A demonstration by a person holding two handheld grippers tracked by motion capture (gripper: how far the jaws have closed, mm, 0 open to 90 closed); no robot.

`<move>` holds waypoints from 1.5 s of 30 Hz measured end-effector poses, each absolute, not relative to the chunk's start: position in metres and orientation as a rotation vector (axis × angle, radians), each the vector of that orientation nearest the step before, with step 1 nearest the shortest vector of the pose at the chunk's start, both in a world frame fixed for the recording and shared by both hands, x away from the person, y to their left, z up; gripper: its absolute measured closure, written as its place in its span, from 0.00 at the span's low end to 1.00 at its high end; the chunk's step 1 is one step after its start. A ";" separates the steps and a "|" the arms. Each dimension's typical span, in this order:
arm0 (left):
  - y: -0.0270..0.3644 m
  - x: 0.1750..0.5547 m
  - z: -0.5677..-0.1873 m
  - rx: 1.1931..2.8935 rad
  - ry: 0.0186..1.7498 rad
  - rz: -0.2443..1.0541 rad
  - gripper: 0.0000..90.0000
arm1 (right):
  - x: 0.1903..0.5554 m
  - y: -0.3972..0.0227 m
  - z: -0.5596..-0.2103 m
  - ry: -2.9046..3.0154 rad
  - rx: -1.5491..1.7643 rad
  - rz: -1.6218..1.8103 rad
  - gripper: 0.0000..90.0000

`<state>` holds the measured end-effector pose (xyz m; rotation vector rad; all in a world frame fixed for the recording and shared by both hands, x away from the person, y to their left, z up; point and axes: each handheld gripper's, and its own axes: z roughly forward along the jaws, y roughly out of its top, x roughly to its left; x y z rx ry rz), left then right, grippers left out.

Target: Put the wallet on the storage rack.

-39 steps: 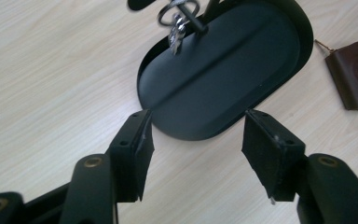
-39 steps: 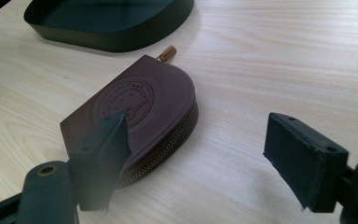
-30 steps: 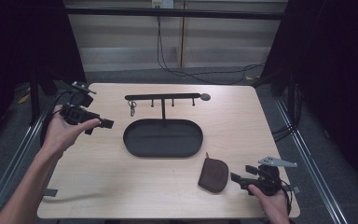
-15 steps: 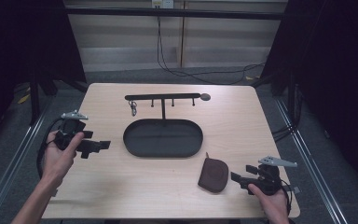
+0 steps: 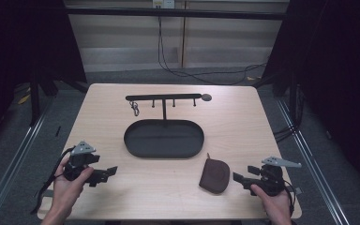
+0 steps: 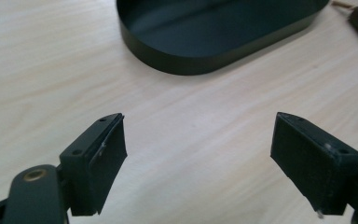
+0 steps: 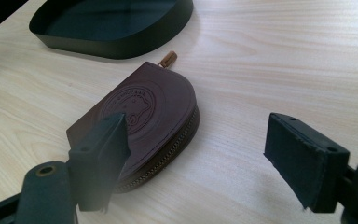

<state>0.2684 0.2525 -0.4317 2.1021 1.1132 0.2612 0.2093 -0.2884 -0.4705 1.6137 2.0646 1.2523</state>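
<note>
Black and oval, the tray (image 5: 163,138) sits mid-table and serves as the landmark. Left of it and nearer the person, the left gripper (image 5: 104,173) lies low over the table (image 5: 122,197) with its jaws spread wide and nothing between them; the left gripper view shows bare wood in the gap and the tray's wall (image 6: 205,60) beyond, so it looks parked rather than at work. Behind the tray stands a black rack (image 5: 164,98) with a key ring (image 5: 135,110) hanging from its left peg, probably a finished placement. Right of the tray and nearer the person lies the brown coin pouch (image 5: 214,175), flat, zipper pull toward the tray. The right gripper (image 5: 238,177) rests just right of the pouch, jaws released and aimed at it; in the right gripper view the pouch (image 7: 144,126) lies ahead of the gap, unpinched, likely the next thing to grasp.

A second ago the left gripper was held up beside the rack's left end; it has since come down and toward the person, jaws opening wider. The right gripper and pouch are unchanged.
</note>
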 end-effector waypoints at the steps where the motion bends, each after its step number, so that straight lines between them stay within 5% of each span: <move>1: 0.254 0.266 -0.434 2.100 1.109 0.248 0.20 | 0.209 -0.289 -0.469 2.062 1.611 1.253 0.24; 28: 0.256 0.237 -0.468 2.018 1.030 0.145 0.21 | 0.243 -0.261 -0.442 2.345 1.598 1.120 0.33; 45: 0.258 0.237 -0.468 2.033 1.031 0.152 0.21 | 0.292 -0.222 -0.441 2.668 1.612 0.666 0.23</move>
